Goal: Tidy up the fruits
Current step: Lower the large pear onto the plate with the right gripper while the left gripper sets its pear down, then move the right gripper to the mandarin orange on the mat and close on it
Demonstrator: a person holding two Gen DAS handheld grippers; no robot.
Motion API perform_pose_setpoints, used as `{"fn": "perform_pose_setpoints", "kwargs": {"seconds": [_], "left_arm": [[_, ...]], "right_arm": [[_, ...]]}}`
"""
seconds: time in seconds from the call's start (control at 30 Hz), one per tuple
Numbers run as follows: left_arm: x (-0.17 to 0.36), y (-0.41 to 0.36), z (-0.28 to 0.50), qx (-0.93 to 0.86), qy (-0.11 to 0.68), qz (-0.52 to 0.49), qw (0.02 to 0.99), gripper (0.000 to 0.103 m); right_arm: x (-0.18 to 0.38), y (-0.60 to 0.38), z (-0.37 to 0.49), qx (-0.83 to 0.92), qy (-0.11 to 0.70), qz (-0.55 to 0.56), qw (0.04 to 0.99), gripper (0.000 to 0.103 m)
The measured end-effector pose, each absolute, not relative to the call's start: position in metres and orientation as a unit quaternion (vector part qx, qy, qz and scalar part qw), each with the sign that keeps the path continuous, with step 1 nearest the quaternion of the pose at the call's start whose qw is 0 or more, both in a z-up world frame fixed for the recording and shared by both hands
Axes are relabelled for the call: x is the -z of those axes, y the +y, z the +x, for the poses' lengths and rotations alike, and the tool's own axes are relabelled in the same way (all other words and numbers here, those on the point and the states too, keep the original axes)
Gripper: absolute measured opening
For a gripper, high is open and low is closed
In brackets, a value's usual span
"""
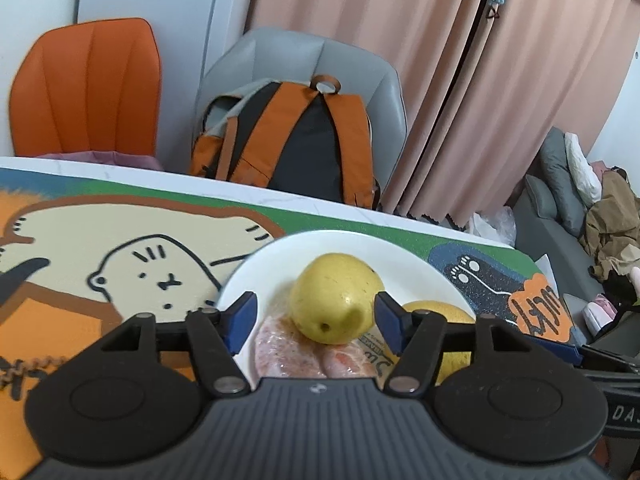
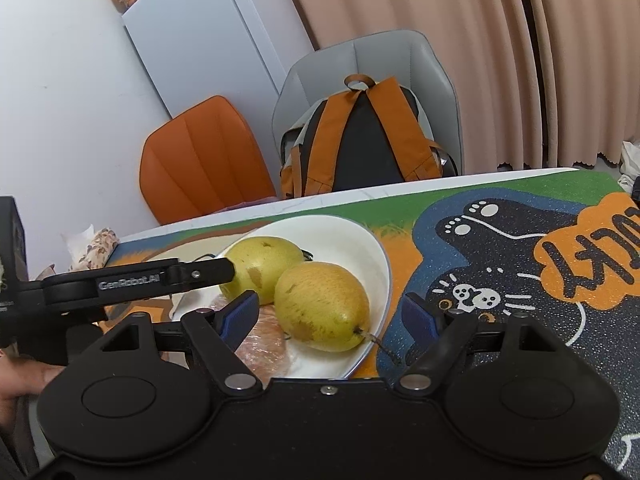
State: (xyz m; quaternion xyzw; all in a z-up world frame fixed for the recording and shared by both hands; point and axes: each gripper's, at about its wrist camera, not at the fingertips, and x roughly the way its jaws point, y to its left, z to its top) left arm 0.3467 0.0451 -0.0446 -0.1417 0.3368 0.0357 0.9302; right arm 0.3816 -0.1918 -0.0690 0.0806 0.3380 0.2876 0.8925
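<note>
L gripper (image 1: pixel 316 316) jaws wide, w/ a yellow pear (image 1: pixel 334 298) sitting between the blue pads; right pad looks to touch it, left pad has a gap. Pear rests on the white plate (image 1: pixel 420 276), atop wrapped pink pomelo segments (image 1: pixel 280 350) just below the jaws. R gripper (image 2: pixel 332 314) also spread wide, holding nothing; second pear (image 2: pixel 322 306) lies between its fingers on the plate, stem toward the right finger. Backpack (image 1: pixel 296 144) on grey chair (image 1: pixel 360 68) beyond the table.
</note>
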Motion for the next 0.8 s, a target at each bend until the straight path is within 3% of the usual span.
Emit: {"fn": "perform_pose_setpoints", "kwargs": {"seconds": [0.3, 0.5, 0.8], "left_arm": [[0.028, 0.042, 0.318, -0.053, 0.326, -0.131, 0.935, 0.077], [0.025, 0.044, 0.297, -0.059, 0.320, -0.143, 0.935, 0.084], [0.024, 0.042, 0.268, -0.047, 0.330, -0.145, 0.932, 0.090]], "right_arm": [[0.056, -0.200, 0.364, -0.284, 0.327, 0.094, 0.897, 0.080], [0.044, -0.207, 0.345, -0.274, 0.291, 0.099, 0.911, 0.103], [0.035, -0.218, 0.324, -0.287, 0.279, 0.115, 0.909, 0.103]]}}
